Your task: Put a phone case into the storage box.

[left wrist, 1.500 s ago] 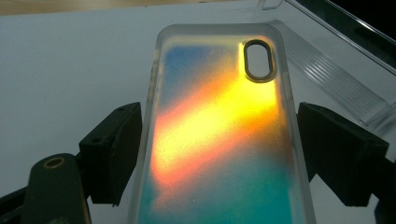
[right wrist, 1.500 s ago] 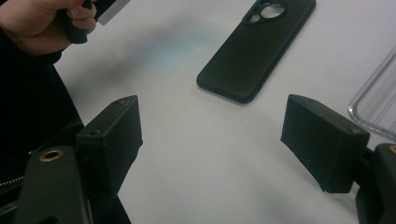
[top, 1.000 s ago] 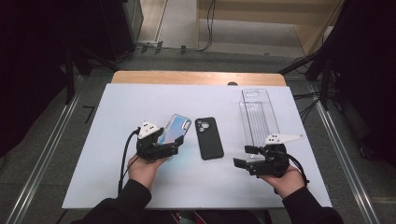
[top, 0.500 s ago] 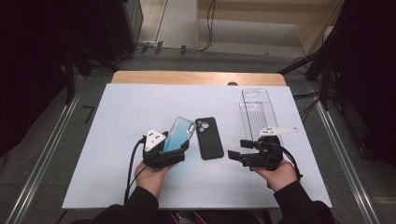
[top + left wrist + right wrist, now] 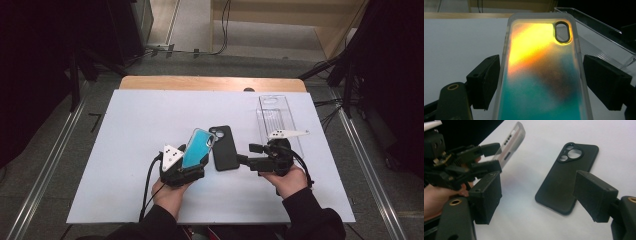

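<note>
A translucent phone case (image 5: 198,146) with a teal and orange sheen is held tilted off the white table (image 5: 125,130), and my left gripper (image 5: 191,164) is shut on its lower sides. In the left gripper view the case (image 5: 541,62) runs between both jaws of that gripper (image 5: 541,82), its camera cutout at the far end. A black phone case (image 5: 225,148) lies flat just right of it, camera holes away from me. My right gripper (image 5: 249,157) is open, pointing left at the black case's right edge. In the right gripper view the black case (image 5: 566,175) lies ahead of the open gripper (image 5: 536,192).
A clear plastic tray (image 5: 277,120) lies at the back right of the table, beyond my right gripper. A wooden strip (image 5: 210,83) runs along the far edge. Dark floor and cables surround the table.
My left gripper has carried the iridescent case rightward and closer to the black case. My right gripper has moved left, up to the black case's right edge.
</note>
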`<state>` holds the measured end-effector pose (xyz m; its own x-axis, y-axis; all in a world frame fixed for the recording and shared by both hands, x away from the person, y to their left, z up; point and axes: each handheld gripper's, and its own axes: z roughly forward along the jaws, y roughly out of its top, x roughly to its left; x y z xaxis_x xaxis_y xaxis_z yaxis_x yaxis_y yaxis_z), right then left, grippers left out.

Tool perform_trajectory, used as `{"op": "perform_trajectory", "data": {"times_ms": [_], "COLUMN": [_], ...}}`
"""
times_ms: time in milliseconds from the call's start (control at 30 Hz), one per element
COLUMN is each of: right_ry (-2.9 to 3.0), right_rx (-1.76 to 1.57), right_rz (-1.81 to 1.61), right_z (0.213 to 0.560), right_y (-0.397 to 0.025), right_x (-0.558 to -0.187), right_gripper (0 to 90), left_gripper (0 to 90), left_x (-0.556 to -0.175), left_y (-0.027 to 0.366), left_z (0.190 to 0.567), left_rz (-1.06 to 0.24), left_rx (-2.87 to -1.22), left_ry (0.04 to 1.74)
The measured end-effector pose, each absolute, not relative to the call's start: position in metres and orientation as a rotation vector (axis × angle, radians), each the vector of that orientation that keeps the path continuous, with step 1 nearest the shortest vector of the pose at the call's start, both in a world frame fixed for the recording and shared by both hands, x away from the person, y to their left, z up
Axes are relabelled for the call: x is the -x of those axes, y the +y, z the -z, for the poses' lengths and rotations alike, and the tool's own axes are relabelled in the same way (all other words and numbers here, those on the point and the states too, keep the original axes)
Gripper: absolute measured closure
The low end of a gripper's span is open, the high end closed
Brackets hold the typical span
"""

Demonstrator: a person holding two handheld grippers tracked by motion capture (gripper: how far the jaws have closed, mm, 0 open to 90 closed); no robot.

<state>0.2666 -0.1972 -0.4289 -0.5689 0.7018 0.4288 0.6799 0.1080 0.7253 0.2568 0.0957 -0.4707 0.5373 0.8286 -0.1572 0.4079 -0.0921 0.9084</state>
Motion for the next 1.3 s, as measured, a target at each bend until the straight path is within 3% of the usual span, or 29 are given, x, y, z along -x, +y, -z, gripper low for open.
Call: {"op": "perform_trajectory", "data": {"times_ms": [367, 1300], "right_ry": [2.306, 2.348], "right_rx": [-1.487, -1.577], "right_rz": [-1.54, -1.587], "right_z": [0.425, 0.433], "right_y": [-0.183, -0.147], "right_x": [-0.276, -0.3], "right_gripper": [22.1, 29.7], "left_gripper": [17.2, 17.2], "left_x": [-0.246, -0.241], "left_y": [0.081, 0.075], "left_z": [0.476, 0.483], "left_rz": [-0.555, -0.527], "left_rx": [-1.674, -1.617], "left_ry": [0.998, 1.017]}}
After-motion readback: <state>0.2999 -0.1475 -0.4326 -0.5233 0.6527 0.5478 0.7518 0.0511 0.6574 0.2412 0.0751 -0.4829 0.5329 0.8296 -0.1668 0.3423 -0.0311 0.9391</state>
